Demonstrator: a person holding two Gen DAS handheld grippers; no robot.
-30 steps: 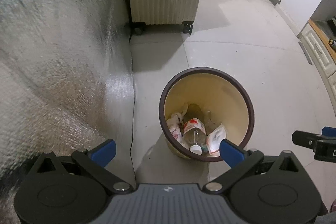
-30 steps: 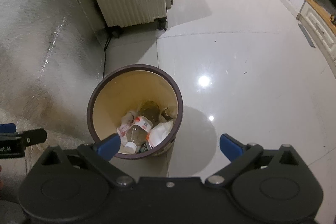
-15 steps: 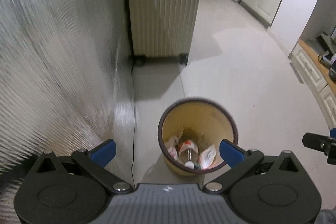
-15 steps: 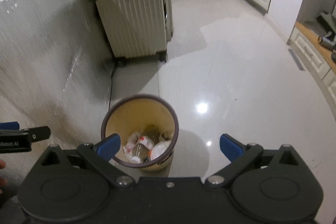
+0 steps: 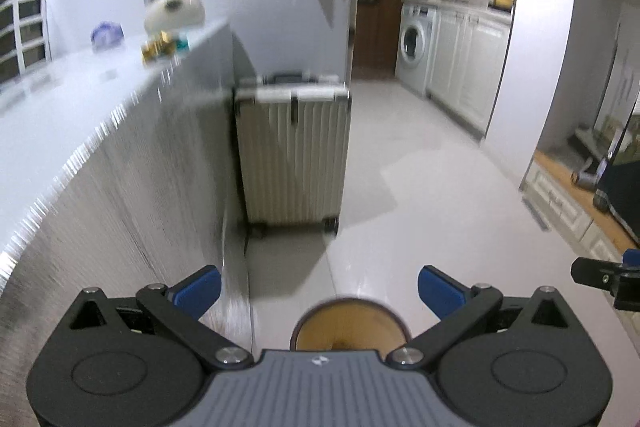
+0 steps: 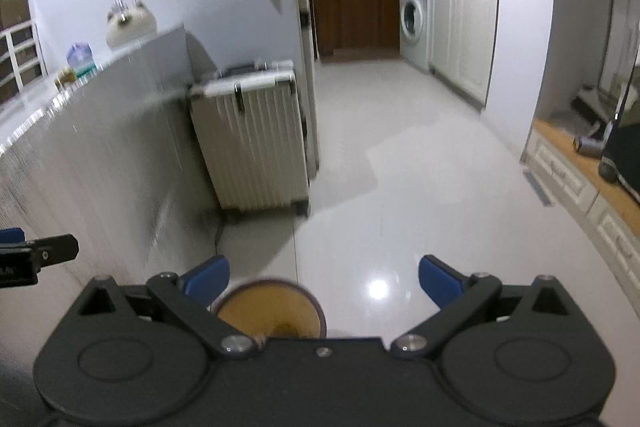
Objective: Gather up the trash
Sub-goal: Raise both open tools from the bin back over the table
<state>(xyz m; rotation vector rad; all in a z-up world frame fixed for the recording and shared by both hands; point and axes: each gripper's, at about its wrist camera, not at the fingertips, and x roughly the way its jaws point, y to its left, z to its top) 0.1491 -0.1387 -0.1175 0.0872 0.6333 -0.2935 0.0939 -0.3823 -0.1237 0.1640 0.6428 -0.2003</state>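
Note:
The round trash bin (image 5: pixel 350 323) with a dark rim and yellow inside stands on the floor, far below, mostly hidden behind my left gripper's body. It also shows in the right wrist view (image 6: pixel 269 311). Its contents are out of sight. My left gripper (image 5: pixel 318 289) is open and empty, high above the bin. My right gripper (image 6: pixel 323 281) is open and empty, also high above it. The right gripper's finger shows at the left view's right edge (image 5: pixel 600 273); the left gripper's finger shows at the right view's left edge (image 6: pixel 38 253).
A silver-clad counter (image 5: pixel 100 147) runs along the left with small items on top (image 5: pixel 160 47). A beige ribbed suitcase (image 5: pixel 294 155) stands on the floor ahead. White cabinets and a washing machine (image 5: pixel 414 45) lie at the back right. Pale tiled floor (image 6: pixel 400 187) lies ahead.
Both grippers have risen and tilted up. The bin has shrunk and slid to the bottom of both views; the counter top and room came into sight. Both stayed open.

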